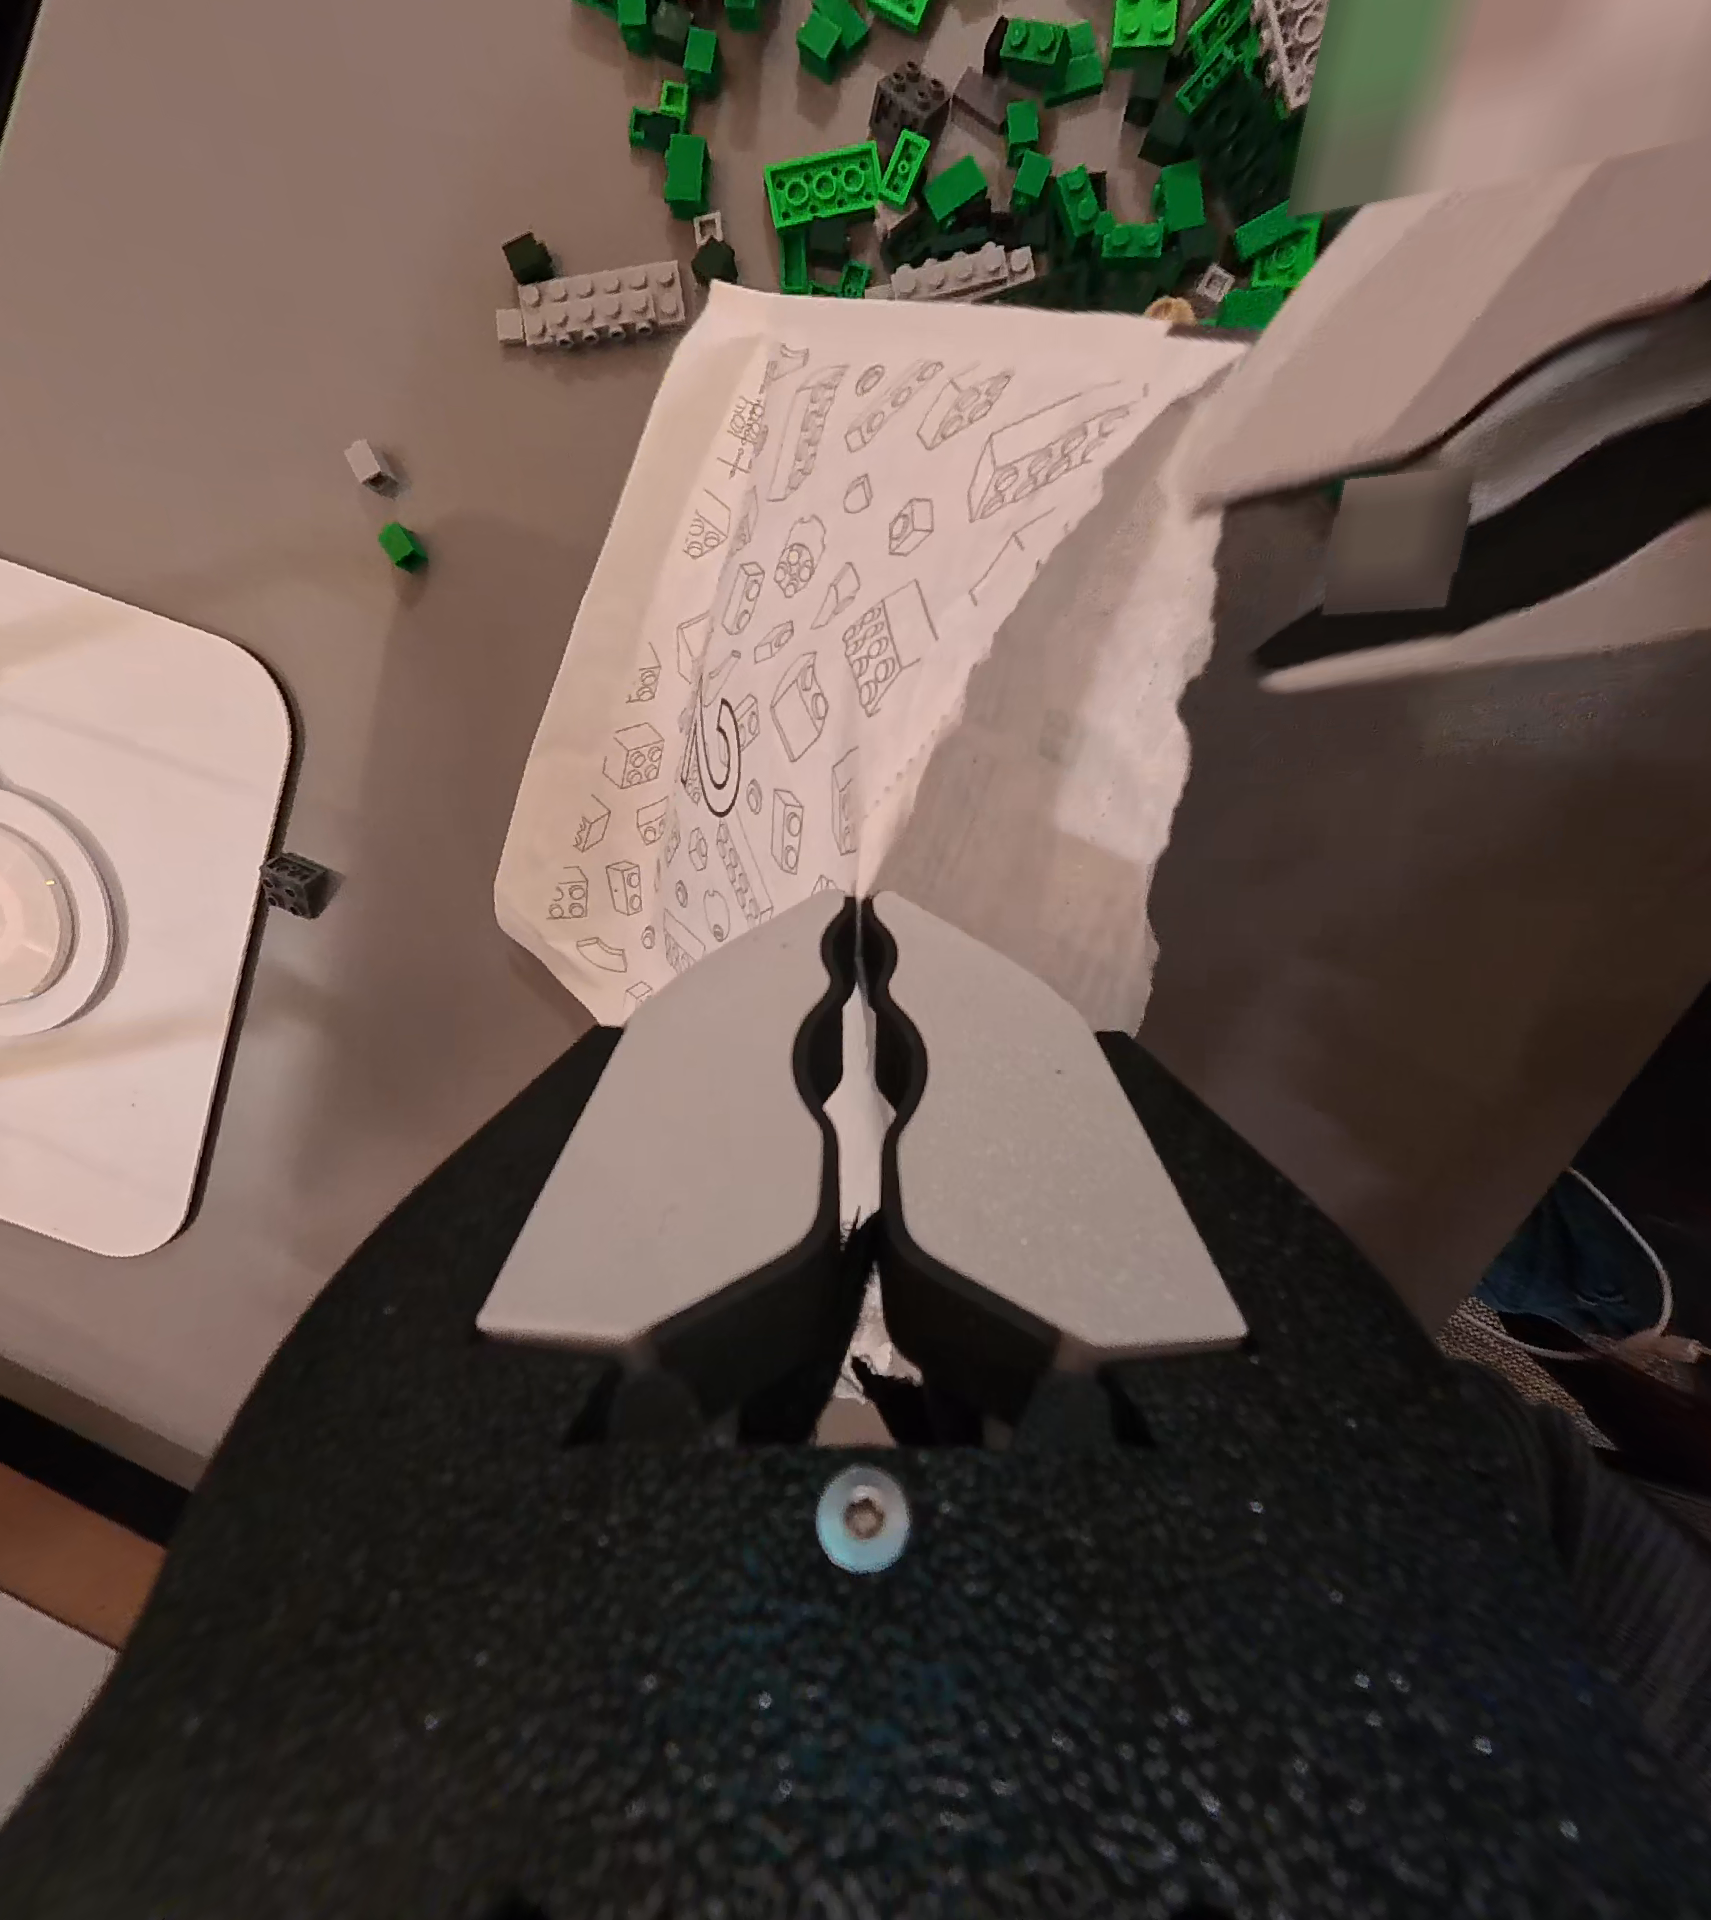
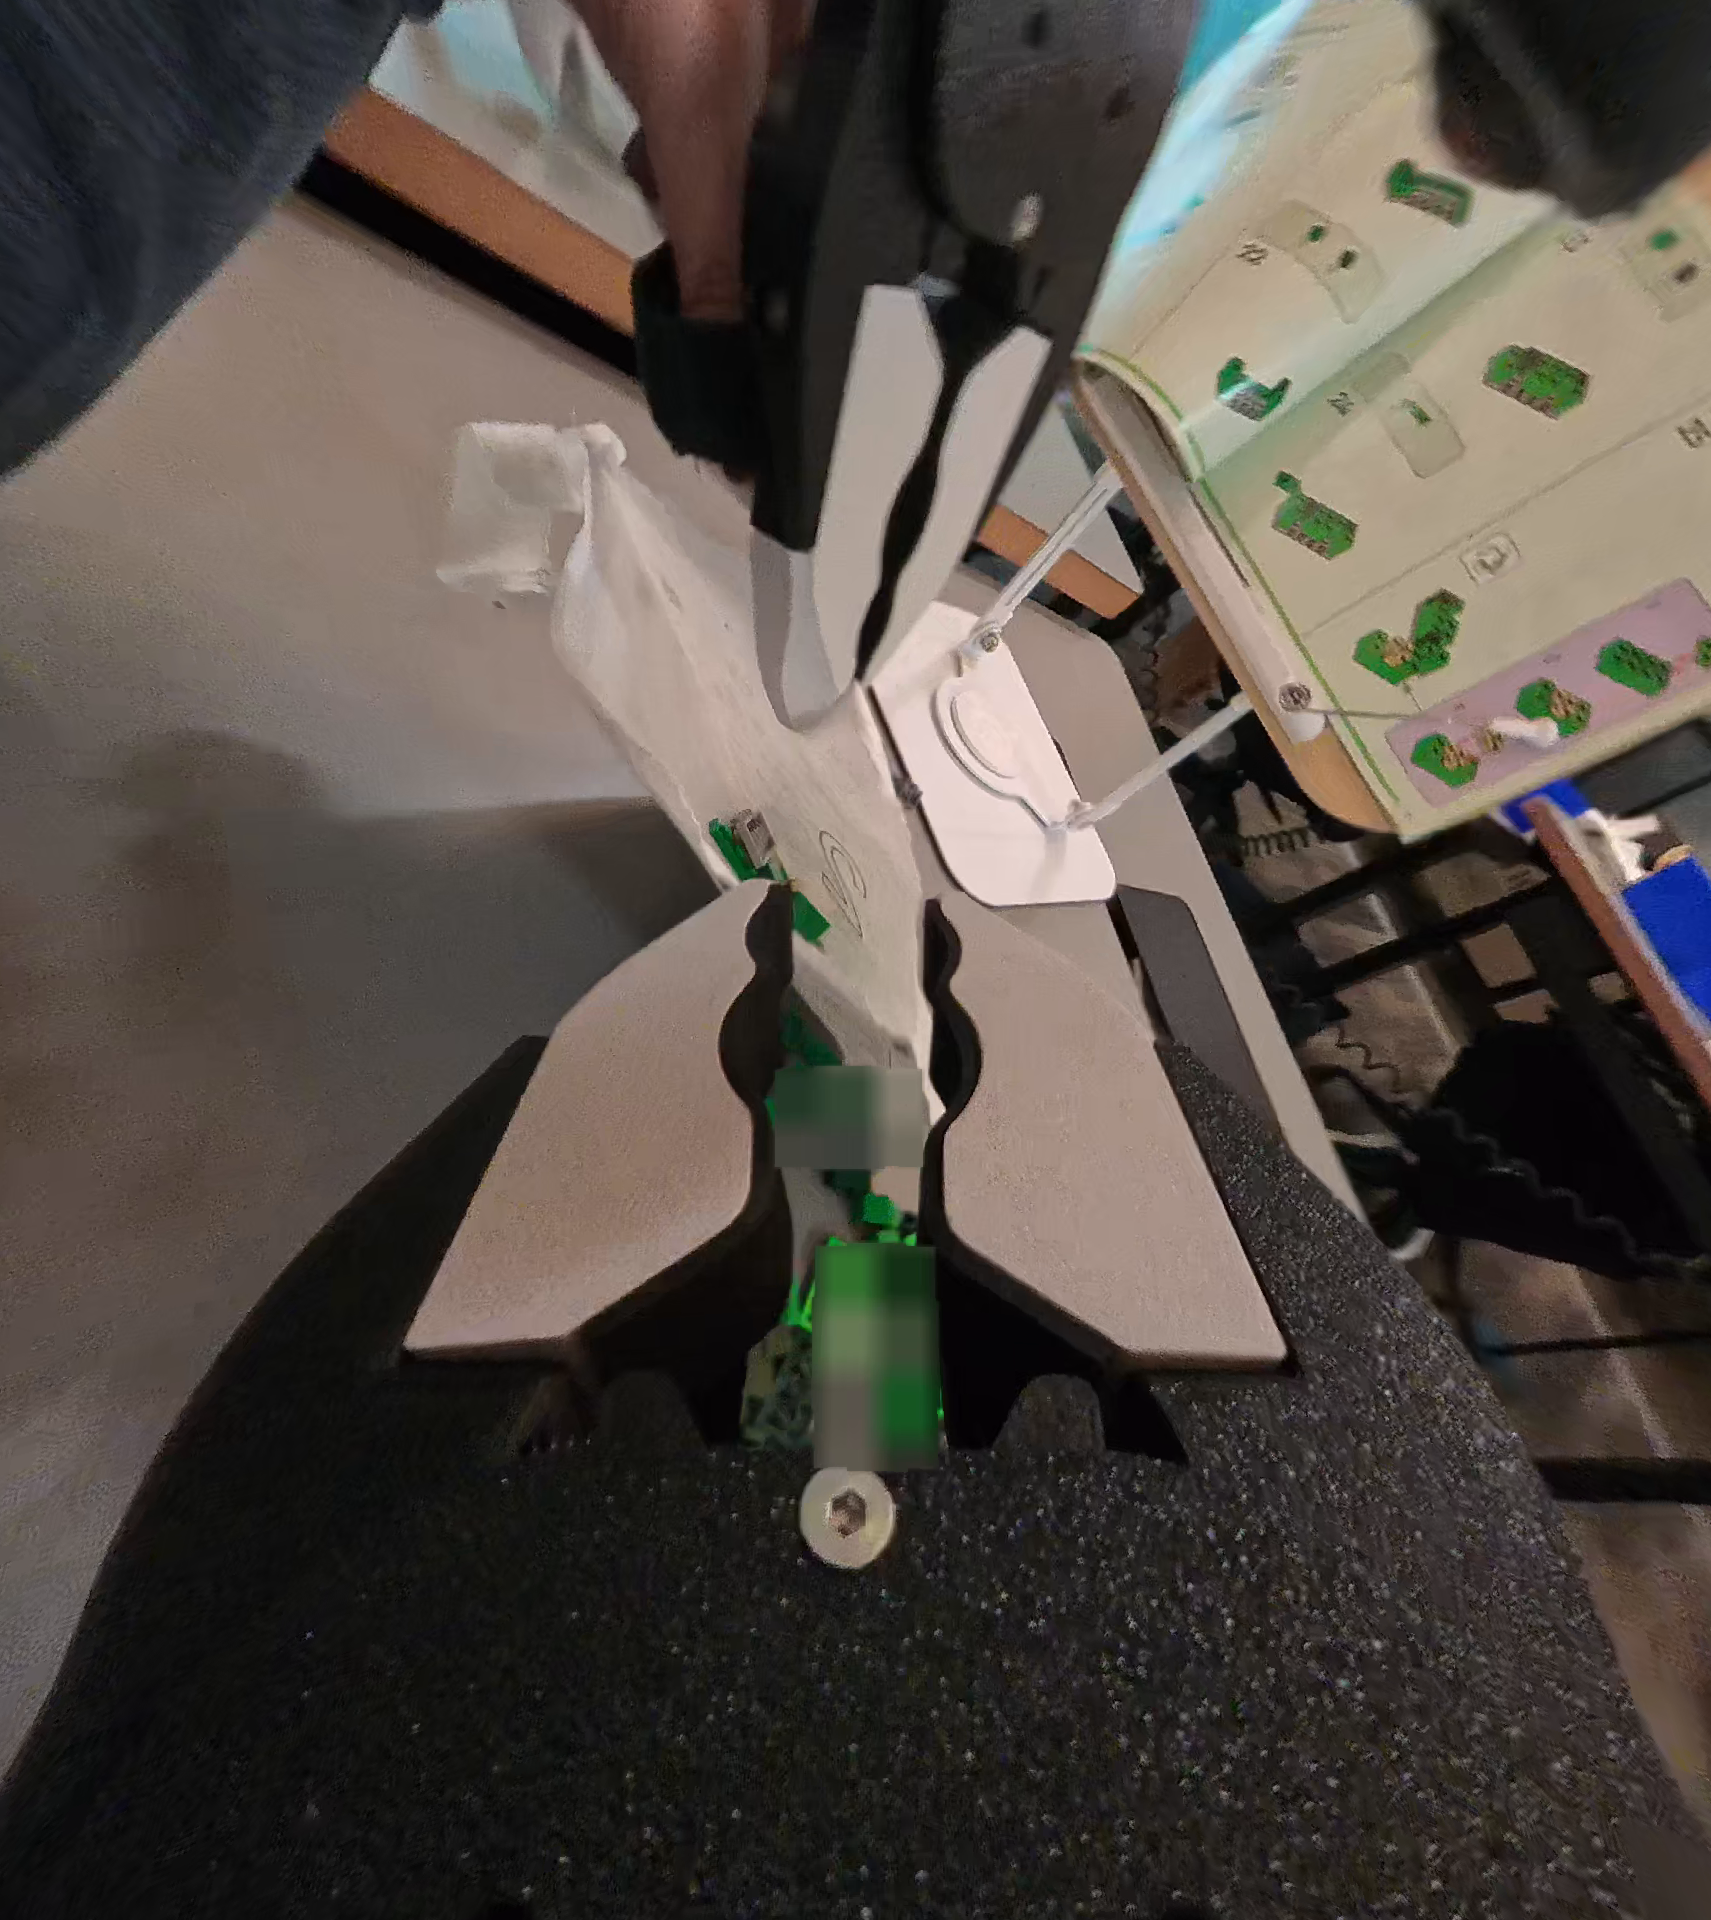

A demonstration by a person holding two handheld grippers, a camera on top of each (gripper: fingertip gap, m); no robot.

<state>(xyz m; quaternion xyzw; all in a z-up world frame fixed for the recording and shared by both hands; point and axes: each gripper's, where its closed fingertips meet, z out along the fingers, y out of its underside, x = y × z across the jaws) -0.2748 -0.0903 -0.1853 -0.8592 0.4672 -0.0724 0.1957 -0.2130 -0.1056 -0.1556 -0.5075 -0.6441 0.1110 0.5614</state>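
One white paper bag (image 1: 789, 623) printed with brick outlines hangs above the grey surface (image 1: 238, 343), its long axis running away from the left gripper (image 1: 861, 920), which pinches its near edge. The right gripper (image 2: 856, 914), slightly spread, straddles the far edge. Green bricks (image 1: 944, 156) lie scattered beyond.

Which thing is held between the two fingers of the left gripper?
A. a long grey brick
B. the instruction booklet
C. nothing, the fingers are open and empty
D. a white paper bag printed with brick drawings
D: in the left wrist view the left gripper has its fingers closed on the edge of the white paper bag, which is printed with brick outlines and stretches toward the green bricks on the table.
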